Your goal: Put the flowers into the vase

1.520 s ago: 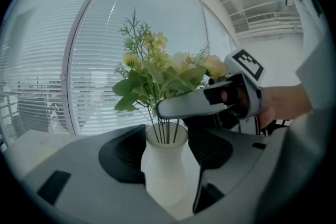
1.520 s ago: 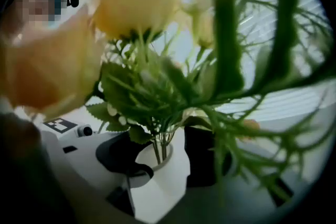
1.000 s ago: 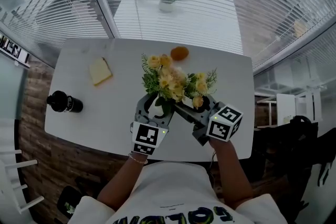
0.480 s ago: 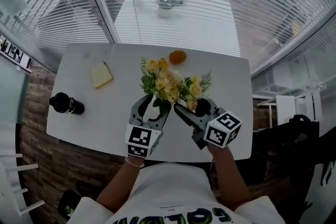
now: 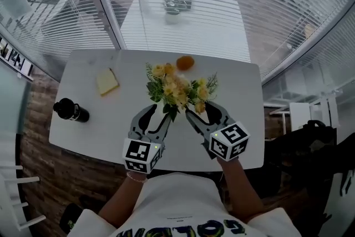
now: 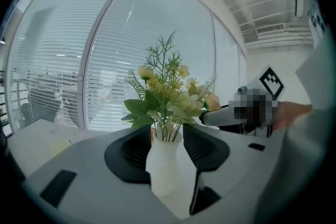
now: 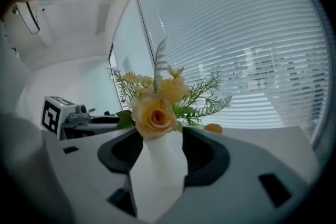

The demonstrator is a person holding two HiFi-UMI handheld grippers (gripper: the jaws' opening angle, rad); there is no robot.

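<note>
Standing upright in the white vase near the front middle of the table, the flowers have their stems down its narrow neck. The left gripper and right gripper are each closing their jaws with that vase in the gap, pads just beside the neck and not clearly pressing it. I judge the blooms light, soft and easily crushed, so any adjusting is best done low on the stiffer stems, while the smooth, top-heavy vase could tip and wants a hold at its waist.
</note>
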